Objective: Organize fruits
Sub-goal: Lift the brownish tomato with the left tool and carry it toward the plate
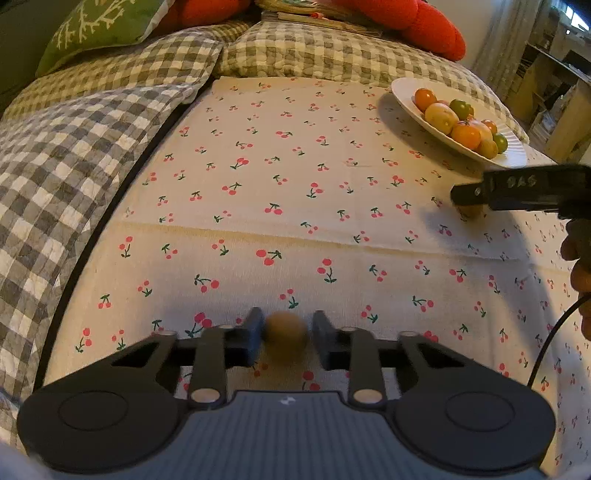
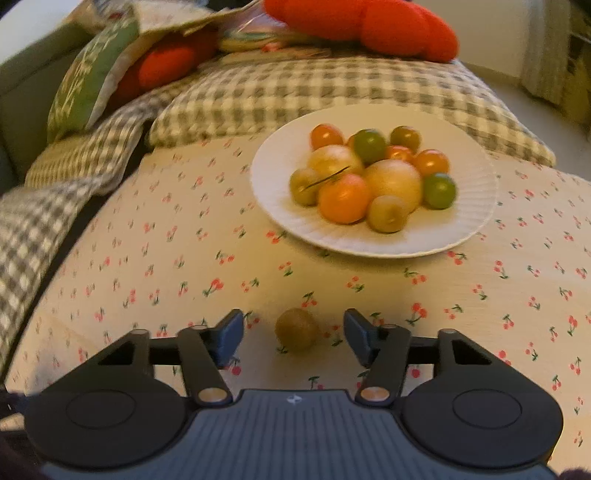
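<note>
Left gripper (image 1: 284, 334) fingers clamp round brown fruit (image 1: 285, 329); right gripper (image 2: 293, 334) fingers apart round fuzzy kiwi (image 2: 297, 329).

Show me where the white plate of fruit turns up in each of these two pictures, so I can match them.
Left wrist view: the white plate sits far off at the upper right, seen edge-on, beyond the other gripper.
Right wrist view: the plate is above centre, seen more from above.
Shared landmark: the red plush cushion behind it, on the checked quilt.
</note>
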`<state>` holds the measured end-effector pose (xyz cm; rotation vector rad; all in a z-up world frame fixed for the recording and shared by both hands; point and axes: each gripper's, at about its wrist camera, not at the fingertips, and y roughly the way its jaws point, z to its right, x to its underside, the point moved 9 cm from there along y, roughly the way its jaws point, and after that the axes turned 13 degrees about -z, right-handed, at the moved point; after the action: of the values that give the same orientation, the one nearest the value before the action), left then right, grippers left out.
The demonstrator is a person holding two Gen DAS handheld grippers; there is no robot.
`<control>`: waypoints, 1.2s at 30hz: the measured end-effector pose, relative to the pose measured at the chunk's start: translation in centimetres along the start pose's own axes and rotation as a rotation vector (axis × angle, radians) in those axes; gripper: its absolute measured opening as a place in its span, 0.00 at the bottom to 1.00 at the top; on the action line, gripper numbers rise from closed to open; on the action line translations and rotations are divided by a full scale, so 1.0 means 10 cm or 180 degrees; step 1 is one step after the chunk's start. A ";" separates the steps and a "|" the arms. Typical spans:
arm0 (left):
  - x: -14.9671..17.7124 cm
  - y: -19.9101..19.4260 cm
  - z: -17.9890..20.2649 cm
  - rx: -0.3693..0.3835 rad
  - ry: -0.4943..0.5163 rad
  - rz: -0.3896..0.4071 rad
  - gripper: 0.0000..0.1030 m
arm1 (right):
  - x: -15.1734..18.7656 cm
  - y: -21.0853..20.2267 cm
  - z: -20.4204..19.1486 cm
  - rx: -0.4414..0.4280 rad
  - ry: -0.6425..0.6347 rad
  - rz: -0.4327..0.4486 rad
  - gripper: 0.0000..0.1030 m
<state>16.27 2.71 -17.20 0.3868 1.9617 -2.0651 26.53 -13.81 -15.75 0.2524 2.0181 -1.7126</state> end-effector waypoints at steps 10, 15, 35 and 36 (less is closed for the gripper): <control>0.00 -0.01 0.05 0.0023 0.0098 0.0027 0.21 | -0.01 -0.05 -0.13 -0.0071 -0.0194 0.0025 0.21; -0.01 -0.03 0.05 0.0053 0.0114 0.0045 0.21 | -0.02 -0.08 -0.16 -0.0129 -0.0210 0.0051 0.21; -0.11 -0.21 0.13 -0.0017 0.0254 0.0317 0.21 | -0.09 -0.38 -0.44 -0.0417 -0.0440 0.0319 0.21; -0.12 -0.21 0.13 -0.0016 0.0253 0.0318 0.21 | -0.09 -0.39 -0.44 -0.0425 -0.0444 0.0325 0.21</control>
<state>16.54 1.50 -14.73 0.5621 1.9493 -2.0112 24.54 -10.19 -11.45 0.1825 1.9723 -1.4850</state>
